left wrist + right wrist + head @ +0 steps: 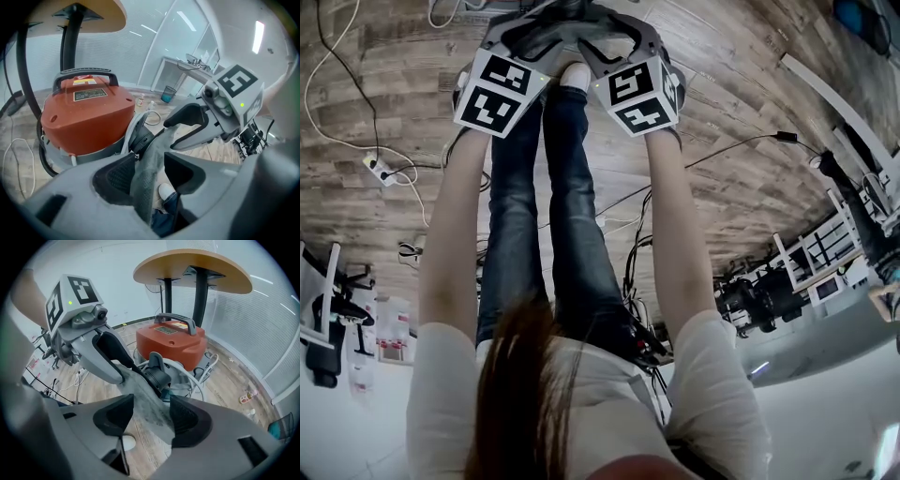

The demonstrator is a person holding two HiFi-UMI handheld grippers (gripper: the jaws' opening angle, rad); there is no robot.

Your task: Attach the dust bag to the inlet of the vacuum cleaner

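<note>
The left gripper [149, 174] and right gripper [151, 417] both stand with jaws apart, the grey dust bag [140, 387] lying unpinched between each pair; its mouth seems seated on the black inlet [157, 375] of the vacuum cleaner [86, 115]; fitting looks finished; next, the 2 grippers should withdraw without snagging cloth.

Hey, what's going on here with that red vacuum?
A person holds tongs in each hand over a red vacuum cleaner on the floor, fitting a grey dust bag. The cloth runs from the black inlet back between the left tongs and the right tongs. Both stand open around it, not pinching. Whether the bag is fully seated is unclear.
</note>
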